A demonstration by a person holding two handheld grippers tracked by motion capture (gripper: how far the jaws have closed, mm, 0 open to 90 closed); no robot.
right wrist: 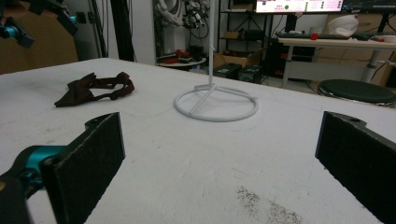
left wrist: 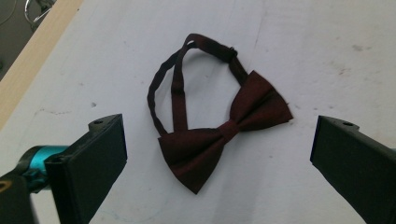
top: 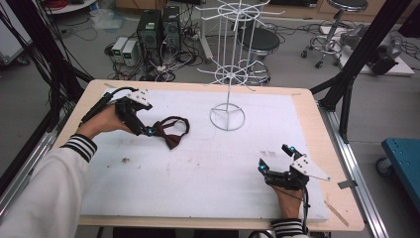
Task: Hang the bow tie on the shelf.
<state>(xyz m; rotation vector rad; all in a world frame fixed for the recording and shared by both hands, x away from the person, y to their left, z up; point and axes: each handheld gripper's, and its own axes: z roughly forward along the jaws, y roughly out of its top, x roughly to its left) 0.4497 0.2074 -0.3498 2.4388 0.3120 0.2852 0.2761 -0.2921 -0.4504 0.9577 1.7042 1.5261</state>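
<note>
While both pairs of jaws stand wide apart and empty, left gripper (top: 143, 130) hovers just beside dark maroon fabric bow tie (left wrist: 219, 133), flat on white table mat (top: 198, 168); right gripper (top: 275, 157) near edge; white wire stand (top: 229, 64) between.

bow tie (left wrist: 224, 135) x1 | wire rack (top: 229, 64) x1 | claws x2

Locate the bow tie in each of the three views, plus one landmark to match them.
High view: bow tie left of centre on the white mat, just beyond the left gripper.
Left gripper view: centre of the picture, between the open fingers, strap loop above.
Right gripper view: upper left, lying on the mat.
Shared landmark: the white wire stand's ring base, to the bow tie's right in the high and right gripper views.
</note>
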